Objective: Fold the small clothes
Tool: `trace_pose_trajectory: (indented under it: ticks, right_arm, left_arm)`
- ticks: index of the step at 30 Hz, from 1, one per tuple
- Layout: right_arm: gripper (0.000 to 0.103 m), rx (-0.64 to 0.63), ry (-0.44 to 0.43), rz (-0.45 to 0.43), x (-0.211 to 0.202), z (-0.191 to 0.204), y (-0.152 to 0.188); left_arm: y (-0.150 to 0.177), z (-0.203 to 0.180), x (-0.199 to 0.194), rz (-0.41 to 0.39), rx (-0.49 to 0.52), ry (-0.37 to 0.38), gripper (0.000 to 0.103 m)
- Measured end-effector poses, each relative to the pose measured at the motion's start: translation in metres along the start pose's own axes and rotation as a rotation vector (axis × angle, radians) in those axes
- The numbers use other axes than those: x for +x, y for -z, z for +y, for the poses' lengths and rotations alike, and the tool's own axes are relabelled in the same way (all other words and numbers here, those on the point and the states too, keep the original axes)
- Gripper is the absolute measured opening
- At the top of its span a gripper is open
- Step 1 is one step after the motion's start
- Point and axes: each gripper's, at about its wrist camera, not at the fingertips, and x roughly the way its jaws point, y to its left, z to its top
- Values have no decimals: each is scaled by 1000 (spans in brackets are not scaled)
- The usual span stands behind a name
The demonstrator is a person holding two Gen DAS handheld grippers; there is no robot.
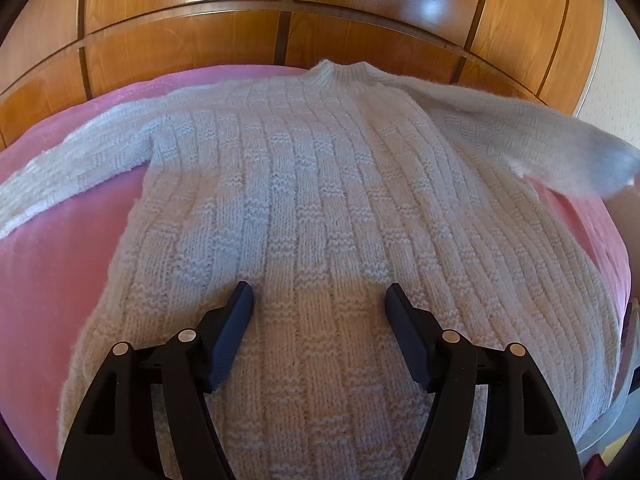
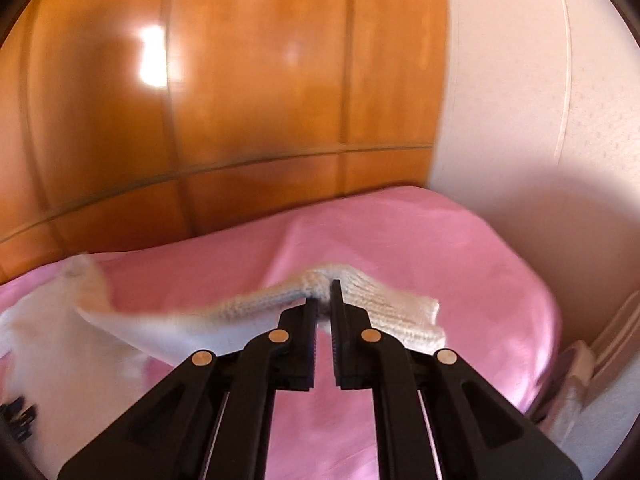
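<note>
A white knitted sweater [image 1: 312, 184] lies flat on a pink cover [image 1: 60, 264], neck toward the wooden wardrobe. My left gripper [image 1: 320, 300] is open over the sweater's lower body, fingers apart and empty. The sweater's left sleeve [image 1: 72, 168] lies stretched out to the left. Its right sleeve [image 1: 560, 148] is lifted off the cover and blurred. My right gripper [image 2: 324, 300] is shut on that sleeve near the cuff [image 2: 384, 308] and holds it above the pink cover [image 2: 440, 248].
A glossy wooden wardrobe [image 1: 320, 12] stands right behind the bed. A white wall [image 2: 540, 100] is at the right. The bed edge [image 2: 552, 320] drops off at the right, with pale items beside it. The left gripper's tip [image 2: 18, 416] shows at the lower left.
</note>
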Motion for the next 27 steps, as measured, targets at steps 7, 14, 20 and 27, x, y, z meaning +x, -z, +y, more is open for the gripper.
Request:
trace_pose_trajectory:
  ticks: [7,14,20,27]
  right_arm:
    - [7,32,218,163,129,-19,-32]
    - [55,202,162,221,152,-34,-1]
    - [50,510,-192,320,144,-55,65]
    - [40,620,-204,328,203,-52,63]
  left_arm:
    - [0,-2,2,4,4,-2,70]
    - [0,-1,3,2,2,6,73]
    - [1,-1,3,4,4,11,76]
    - [0,-3,4,4,10,3,76]
